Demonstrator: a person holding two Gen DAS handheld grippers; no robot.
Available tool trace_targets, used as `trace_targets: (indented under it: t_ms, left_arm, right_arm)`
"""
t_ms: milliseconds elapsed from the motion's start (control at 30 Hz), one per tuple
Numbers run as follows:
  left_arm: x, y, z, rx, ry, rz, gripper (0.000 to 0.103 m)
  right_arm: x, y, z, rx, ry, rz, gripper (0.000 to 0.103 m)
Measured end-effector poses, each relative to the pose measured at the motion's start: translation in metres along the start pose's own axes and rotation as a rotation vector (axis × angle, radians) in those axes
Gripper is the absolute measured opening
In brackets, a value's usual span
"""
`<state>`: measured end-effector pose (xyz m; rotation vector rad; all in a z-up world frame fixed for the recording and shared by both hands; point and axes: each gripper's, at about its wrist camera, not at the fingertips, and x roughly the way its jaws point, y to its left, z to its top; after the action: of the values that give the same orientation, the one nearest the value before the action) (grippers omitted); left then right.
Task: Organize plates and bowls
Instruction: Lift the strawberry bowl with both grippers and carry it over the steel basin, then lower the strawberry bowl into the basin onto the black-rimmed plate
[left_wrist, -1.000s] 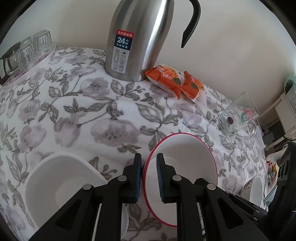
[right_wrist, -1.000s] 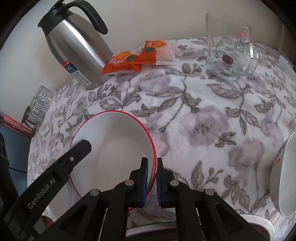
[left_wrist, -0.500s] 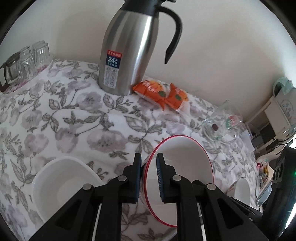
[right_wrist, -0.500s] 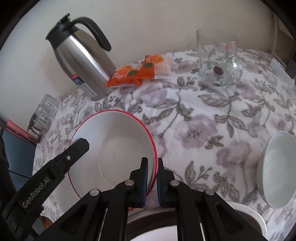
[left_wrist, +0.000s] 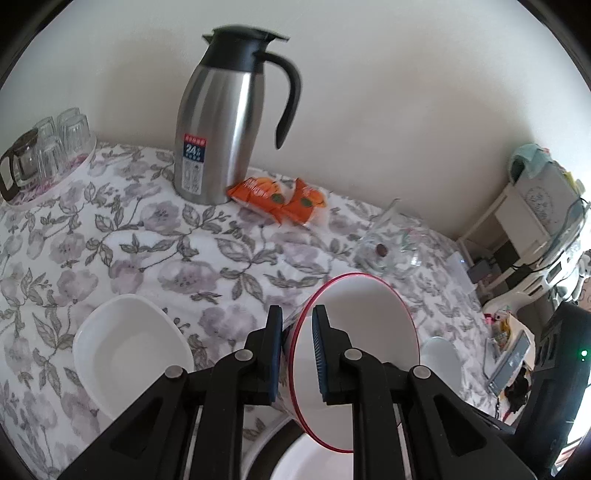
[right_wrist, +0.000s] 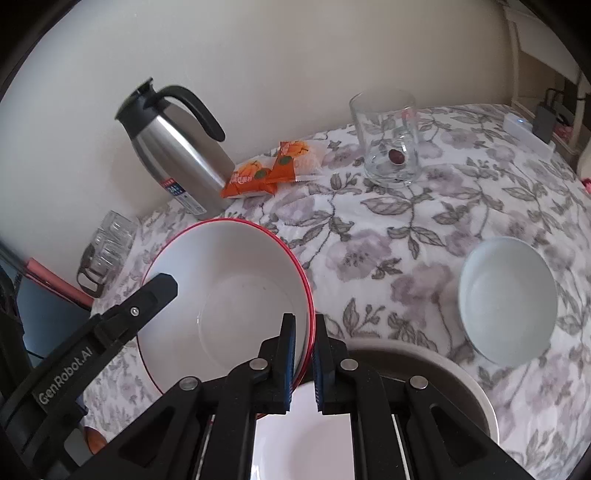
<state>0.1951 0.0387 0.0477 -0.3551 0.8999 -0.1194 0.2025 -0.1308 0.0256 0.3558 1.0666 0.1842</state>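
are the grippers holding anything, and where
Both hold the red-rimmed bowl by its rim: the left gripper on one side, the right gripper on the opposite side.

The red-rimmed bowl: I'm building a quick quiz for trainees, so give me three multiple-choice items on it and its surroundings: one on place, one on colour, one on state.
1. Where do the orange snack packets lie?
A. beside the steel jug
B. inside the glass mug
C. in the small white bowl

2. What colour is the held bowl's rim?
A. blue
B. red
C. green

3. How is the red-rimmed bowl held?
A. by one gripper
B. by neither
C. by both, on opposite rims

Answers: 1 A, they lie at the steel jug's base. 2 B, a red line edges it. 3 C, left gripper and right gripper each clamp the rim.
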Motion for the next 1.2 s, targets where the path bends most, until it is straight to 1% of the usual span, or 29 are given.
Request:
trace_targets:
  t_ms: [200,367,533,733,967,1200]
  left_arm:
    - [-0.029,-0.009,-0.007,0.007,-0.024,-0.023,0.017]
    - [-0.050,-0.019,-0.020,0.038,-0.045,-0.012,0.017]
    - [-0.059,-0.021,-0.037,0.035,-0.030,-0.045,0.017]
    - [-0.072,-0.030,-0.056,0.069,-0.027,-0.051,0.017]
    - [-0.073,-0.042,-0.077,0.117,0.000,-0.017,0.017]
    - [-0.070,-0.052,-0.092,0.145,0.026,-0.013,0.017]
  right_arm:
    - [-0.030,-0.003,-0.014,0.015,-0.037,0.032,0.009]
    - [-0.048,-0.006,-0.030,0.033,-0.059,0.055,0.009]
    - [-0.067,-0.013,-0.047,0.044,-0.091,0.047,0.009]
    - [-0.082,-0.027,-0.067,0.075,-0.116,0.067,0.009]
    - [-0.088,-0.042,-0.085,0.087,-0.132,0.070,0.010]
    - [-0.088,-0.058,-0.098,0.101,-0.116,0.066,0.010]
